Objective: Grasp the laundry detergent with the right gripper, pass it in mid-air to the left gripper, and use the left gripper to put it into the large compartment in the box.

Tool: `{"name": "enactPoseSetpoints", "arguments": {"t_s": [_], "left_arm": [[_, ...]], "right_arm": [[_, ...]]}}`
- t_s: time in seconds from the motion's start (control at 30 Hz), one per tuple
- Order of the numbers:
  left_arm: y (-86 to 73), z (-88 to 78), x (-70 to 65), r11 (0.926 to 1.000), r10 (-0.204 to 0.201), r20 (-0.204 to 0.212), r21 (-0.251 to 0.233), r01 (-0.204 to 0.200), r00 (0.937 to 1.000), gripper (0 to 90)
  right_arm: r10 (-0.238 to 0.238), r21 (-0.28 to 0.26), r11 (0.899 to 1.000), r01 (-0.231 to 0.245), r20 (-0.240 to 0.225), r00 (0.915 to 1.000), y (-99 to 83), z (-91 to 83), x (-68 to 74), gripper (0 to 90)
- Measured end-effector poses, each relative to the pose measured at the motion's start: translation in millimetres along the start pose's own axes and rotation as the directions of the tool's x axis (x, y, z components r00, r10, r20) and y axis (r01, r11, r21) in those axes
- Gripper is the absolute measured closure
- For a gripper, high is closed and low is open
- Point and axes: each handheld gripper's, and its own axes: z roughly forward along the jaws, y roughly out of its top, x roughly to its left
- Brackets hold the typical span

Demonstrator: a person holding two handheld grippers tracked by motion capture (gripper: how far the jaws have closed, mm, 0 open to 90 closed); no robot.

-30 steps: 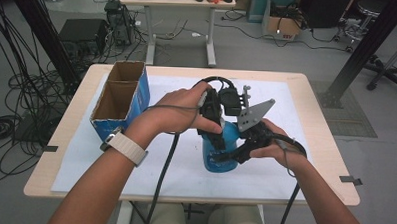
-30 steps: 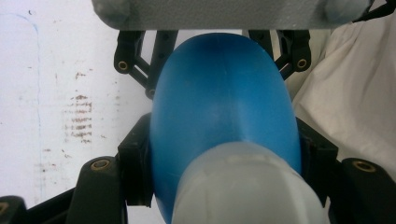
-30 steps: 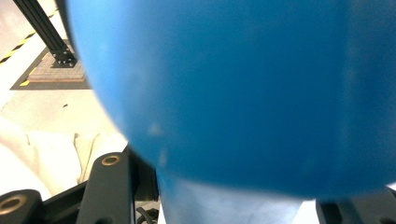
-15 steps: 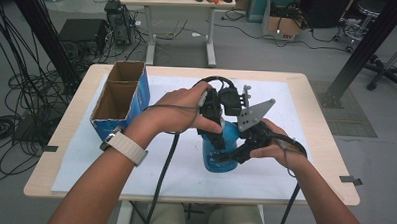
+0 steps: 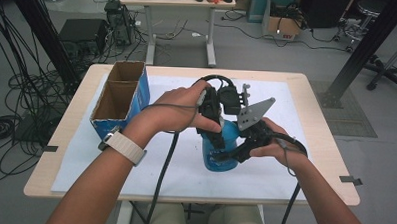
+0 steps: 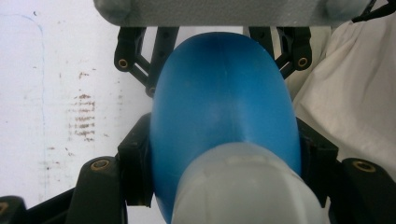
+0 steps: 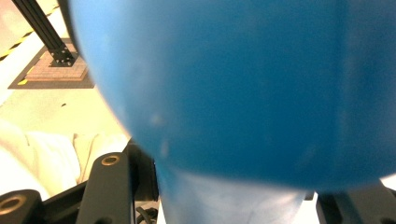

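Note:
A blue plastic bottle point(image 5: 219, 157) with a pale cap point(image 6: 243, 186) sits over the white mat near the table's front, held between both hands. My left gripper point(image 5: 213, 140) comes down on it from above. In the left gripper view its jaws press both sides of the blue bottle point(image 6: 224, 107) just past the cap, so the left gripper point(image 6: 225, 158) is shut on it. My right gripper point(image 5: 233, 154) reaches in from the right, low on the bottle. In the right gripper view, the bottle point(image 7: 243, 84) looms very close and the right gripper point(image 7: 233, 200) clamps it.
An open blue cardboard box point(image 5: 118, 96) with two compartments stands at the table's left. A white mat point(image 5: 80, 153) covers most of the wooden table point(image 5: 316, 116). Cables trail from both grippers toward the front edge. A desk and cable tangles lie on the floor beyond.

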Motion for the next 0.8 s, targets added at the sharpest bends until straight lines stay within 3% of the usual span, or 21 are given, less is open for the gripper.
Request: {"name": "enactPoseSetpoints", "arguments": {"t_s": [0.2, 0.23, 0.4, 0.43, 0.77, 0.8], "left_arm": [[0.7, -2.1, 0.2, 0.9999, 0.016, -0.006, 0.004, -0.016, 0.9999, 37.3], [0.7, -2.1, -1.2, 1.0, -0.001, -0.011, -0.004, 0.001, 0.9999, 37.3], [1.2, -3.4, -0.6, 1.0, 0.006, -0.006, -0.002, -0.006, 1.0, 37.3], [1.1, -3.6, -1.9, 1.0, -0.008, -0.011, -0.006, 0.008, 0.9999, 37.3], [-0.2, -5.6, -1.8, 0.9999, -0.01, -0.011, -0.007, 0.01, 0.9999, 37.3], [-0.1, -5.8, -0.7, 1.0, 0.004, -0.01, -0.005, -0.004, 0.9999, 37.3]], "right_arm": [[-0.008, 0.006, 1.0, 0.008, 0.009, 0.9999, 2.8, -1.5, -0.1, 43.0], [-0.009, 0.007, 1.0, 0.009, 0.005, 0.9999, 3.1, -1.6, -0.2, 43.0], [-0.01, 0.007, 1.0, 0.01, 0.01, 0.9999, 4.1, -2.8, 0.0, 43.0], [-0.01, 0.01, 1.0, 0.01, 0.008, 0.9999, 4.6, -3.1, -0.1, 43.0], [-0.015, 0.013, 1.0, 0.015, 0.01, 0.9998, 7.1, -3.2, -0.5, 42.9], [-0.015, 0.013, 1.0, 0.015, 0.007, 0.9999, 7.4, -3.1, -0.6, 42.9]]}}
